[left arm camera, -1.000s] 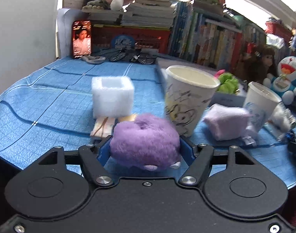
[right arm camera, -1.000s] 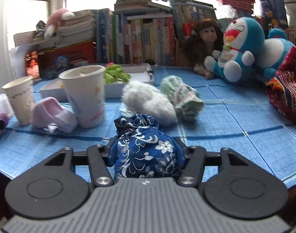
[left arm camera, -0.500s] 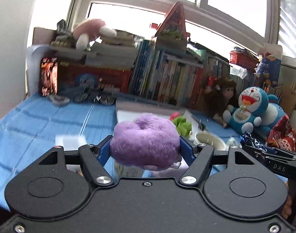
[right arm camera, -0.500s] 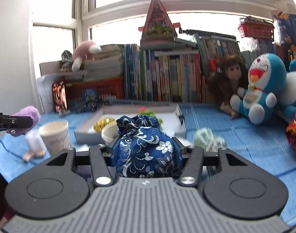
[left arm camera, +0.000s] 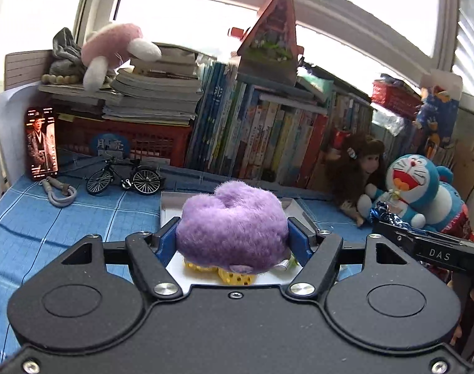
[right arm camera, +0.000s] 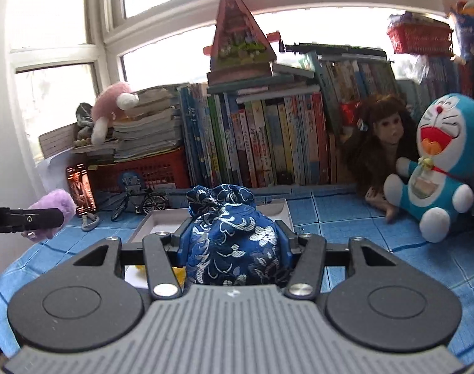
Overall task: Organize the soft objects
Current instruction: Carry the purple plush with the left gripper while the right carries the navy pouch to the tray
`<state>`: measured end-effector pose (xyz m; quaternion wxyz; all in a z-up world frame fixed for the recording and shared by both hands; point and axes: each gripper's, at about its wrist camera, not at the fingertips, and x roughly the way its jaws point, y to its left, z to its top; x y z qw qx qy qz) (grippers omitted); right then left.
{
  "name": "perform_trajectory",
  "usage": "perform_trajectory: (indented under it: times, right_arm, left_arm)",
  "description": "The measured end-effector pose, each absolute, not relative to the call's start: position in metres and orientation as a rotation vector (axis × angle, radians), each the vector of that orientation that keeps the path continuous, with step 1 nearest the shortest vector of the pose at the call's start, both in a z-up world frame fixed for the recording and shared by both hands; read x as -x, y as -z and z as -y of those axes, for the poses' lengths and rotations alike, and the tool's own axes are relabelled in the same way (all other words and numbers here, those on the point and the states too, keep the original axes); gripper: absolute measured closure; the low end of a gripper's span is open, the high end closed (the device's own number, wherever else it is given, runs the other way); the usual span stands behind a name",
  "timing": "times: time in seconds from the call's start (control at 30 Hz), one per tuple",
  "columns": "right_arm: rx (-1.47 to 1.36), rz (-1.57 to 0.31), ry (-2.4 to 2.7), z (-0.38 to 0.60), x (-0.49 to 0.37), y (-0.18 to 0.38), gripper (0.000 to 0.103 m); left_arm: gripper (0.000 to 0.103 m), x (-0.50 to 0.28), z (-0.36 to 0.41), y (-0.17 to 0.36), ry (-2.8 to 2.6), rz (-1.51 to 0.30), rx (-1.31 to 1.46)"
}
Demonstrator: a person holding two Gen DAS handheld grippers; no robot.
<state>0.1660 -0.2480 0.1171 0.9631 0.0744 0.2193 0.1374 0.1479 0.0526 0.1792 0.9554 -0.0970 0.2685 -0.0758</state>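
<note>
My left gripper (left arm camera: 232, 233) is shut on a fluffy purple plush (left arm camera: 230, 224), held in the air above the white box (left arm camera: 168, 205) on the blue cloth. A yellow object (left arm camera: 234, 275) lies in the box under the plush. My right gripper (right arm camera: 234, 240) is shut on a blue brocade pouch with white flowers (right arm camera: 230, 243), also raised over the white box (right arm camera: 156, 221). Seen from the right wrist, the left gripper (right arm camera: 25, 219) and the purple plush (right arm camera: 54, 207) hang at the far left. In the left wrist view the right gripper (left arm camera: 430, 249) and the pouch's top (left arm camera: 385, 213) sit at the right.
A row of books (left arm camera: 268, 137) and a red crate (left arm camera: 137, 143) line the back. A phone (left arm camera: 41, 143), a toy bicycle (left arm camera: 125, 177) and a grey strap (left arm camera: 61, 191) stand at back left. A doll (right arm camera: 383, 143) and a blue cat plush (right arm camera: 439, 168) sit at right.
Both grippers have risen and moved toward the back with their loads. The paper cups and foam block on the near cloth have dropped out of sight; the white box now lies beneath both grippers.
</note>
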Motion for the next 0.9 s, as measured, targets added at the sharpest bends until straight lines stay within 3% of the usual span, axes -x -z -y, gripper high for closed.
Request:
perform_trajectory:
  times: [0.5, 0.9]
  right_arm:
    - [-0.310, -0.763, -0.239, 0.242, -0.275, -0.066, 0.046]
    - [-0.270, -0.839, -0.221, 0.226, -0.306, -0.048, 0.046]
  left_arm:
    - [0.034, -0.269, -0.029, -0.106, 0.051, -0.971, 0.112]
    - [0.034, -0.299, -0.020, -0.072, 0.026, -1.120, 0.106]
